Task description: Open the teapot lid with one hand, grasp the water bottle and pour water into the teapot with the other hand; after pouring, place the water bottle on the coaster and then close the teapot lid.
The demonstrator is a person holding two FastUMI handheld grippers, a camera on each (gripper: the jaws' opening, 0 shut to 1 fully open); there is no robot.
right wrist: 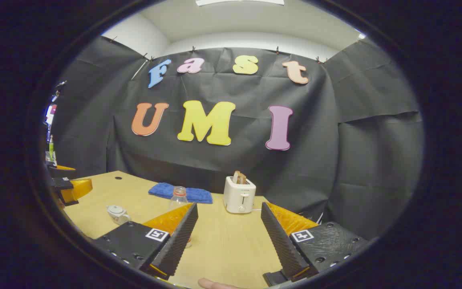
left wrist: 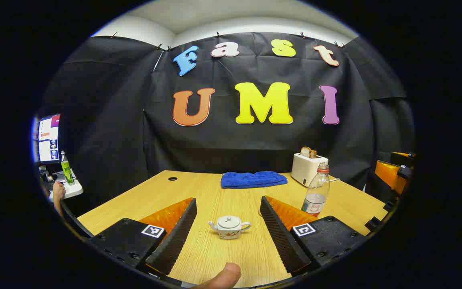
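A small white teapot with its lid on stands on the wooden table, ahead of my left gripper, whose fingers stand open on either side of it without touching. A clear water bottle with a red cap stands upright to the right of the teapot. In the right gripper view the teapot sits at the left, and the bottle is partly hidden behind one finger of my open right gripper. Nothing lies between that gripper's fingers.
A folded blue towel and a white toaster with bread in it stand at the table's back. The right gripper shows at the far right edge. Left of the table are a monitor and a green bottle.
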